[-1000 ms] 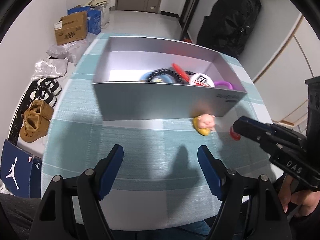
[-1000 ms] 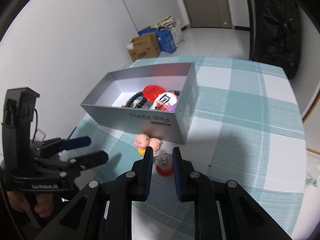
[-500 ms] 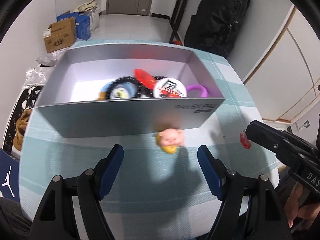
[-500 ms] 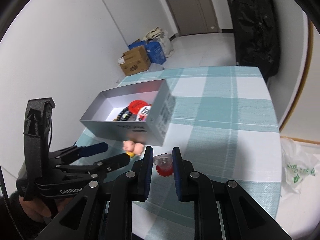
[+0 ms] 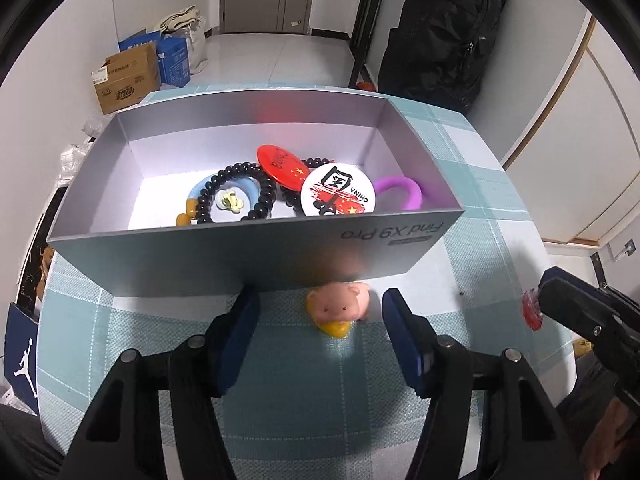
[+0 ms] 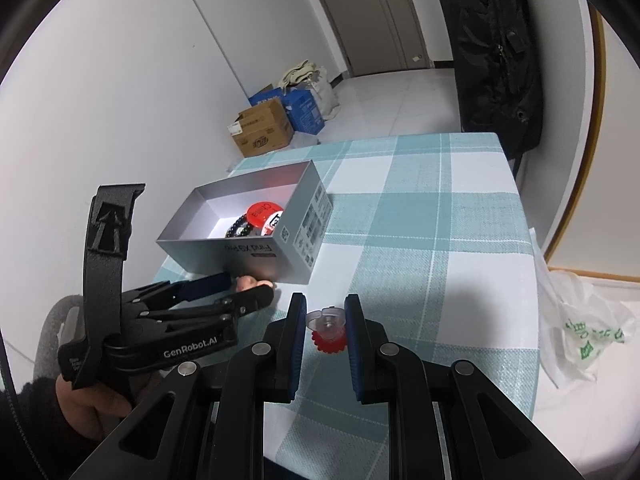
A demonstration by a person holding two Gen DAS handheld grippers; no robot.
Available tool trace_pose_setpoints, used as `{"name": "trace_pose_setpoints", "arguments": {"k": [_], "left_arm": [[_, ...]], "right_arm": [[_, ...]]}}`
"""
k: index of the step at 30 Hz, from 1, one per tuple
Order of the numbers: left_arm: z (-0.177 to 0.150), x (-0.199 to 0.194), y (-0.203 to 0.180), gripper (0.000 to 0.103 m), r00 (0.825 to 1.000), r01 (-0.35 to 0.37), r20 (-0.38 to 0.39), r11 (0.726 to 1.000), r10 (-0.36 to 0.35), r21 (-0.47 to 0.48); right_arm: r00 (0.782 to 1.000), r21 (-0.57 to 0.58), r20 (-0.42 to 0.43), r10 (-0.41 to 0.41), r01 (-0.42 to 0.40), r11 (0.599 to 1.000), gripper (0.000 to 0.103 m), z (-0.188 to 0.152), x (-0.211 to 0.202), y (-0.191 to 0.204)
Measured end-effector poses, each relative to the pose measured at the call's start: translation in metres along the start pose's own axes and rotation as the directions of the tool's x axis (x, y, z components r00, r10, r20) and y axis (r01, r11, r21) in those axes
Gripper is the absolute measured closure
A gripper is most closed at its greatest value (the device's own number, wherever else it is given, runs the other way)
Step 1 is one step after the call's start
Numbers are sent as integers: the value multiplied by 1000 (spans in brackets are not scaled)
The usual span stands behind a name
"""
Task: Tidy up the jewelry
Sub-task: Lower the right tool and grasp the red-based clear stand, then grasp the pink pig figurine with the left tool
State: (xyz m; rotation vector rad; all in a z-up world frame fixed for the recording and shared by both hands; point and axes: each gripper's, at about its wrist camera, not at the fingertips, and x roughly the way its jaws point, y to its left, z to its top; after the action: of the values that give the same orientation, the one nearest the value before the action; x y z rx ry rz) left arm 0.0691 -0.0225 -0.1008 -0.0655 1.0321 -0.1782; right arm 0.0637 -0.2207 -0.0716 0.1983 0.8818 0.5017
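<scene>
A silver box (image 5: 248, 258) (image 6: 240, 254) on the checked table holds a black bead bracelet (image 5: 236, 194), a red badge (image 5: 278, 162), a white China badge (image 5: 338, 196) and a purple ring (image 5: 400, 194). A pink pig charm (image 5: 338, 308) (image 6: 250, 282) lies against the box's front wall. My left gripper (image 5: 320, 328) (image 6: 244, 286) is open with its fingers either side of the pig. My right gripper (image 6: 325, 322) is shut on a red ring (image 6: 328, 330) (image 5: 531, 312), held above the table right of the box.
The checked tablecloth (image 6: 432, 240) spreads to the right of the box. A black backpack (image 5: 444, 28) stands behind the table. Cardboard and blue boxes (image 6: 276, 124) sit on the floor beyond. A white plastic bag (image 6: 580, 332) hangs at the table's right edge.
My left gripper moved forward to the box front, its open fingers now around the pig charm. My right gripper rose and drew back with the red ring.
</scene>
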Motion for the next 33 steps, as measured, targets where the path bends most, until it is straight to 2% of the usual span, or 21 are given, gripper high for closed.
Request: {"name": "trace_pose_setpoints", "arguments": {"k": [4, 5, 11, 19, 25, 33], "left_arm": [[0, 0, 1, 68, 1000, 1, -2, 1000, -1, 0], [1, 0, 1, 77, 1000, 16, -4, 1000, -16, 1], [2, -1, -3, 77, 1000, 13, -8, 999, -13, 31], [3, -3, -5, 77, 998, 57, -15, 998, -56, 30], [5, -17, 2, 77, 994, 107, 18, 994, -107, 9], [10, -38, 10, 77, 979, 189, 79, 982, -187, -23]], "right_arm": [[1000, 9, -4, 1, -1, 1000, 85, -1, 0, 0], [1000, 7, -6, 0, 0, 1000, 85, -1, 1, 0], [1000, -9, -17, -7, 7, 1000, 85, -4, 4, 4], [999, -8, -31, -21, 21, 1000, 85, -5, 8, 5], [998, 1, -47, -32, 32, 999, 85, -6, 13, 5], [998, -9, -53, -17, 16, 1000, 85, -4, 22, 15]]}}
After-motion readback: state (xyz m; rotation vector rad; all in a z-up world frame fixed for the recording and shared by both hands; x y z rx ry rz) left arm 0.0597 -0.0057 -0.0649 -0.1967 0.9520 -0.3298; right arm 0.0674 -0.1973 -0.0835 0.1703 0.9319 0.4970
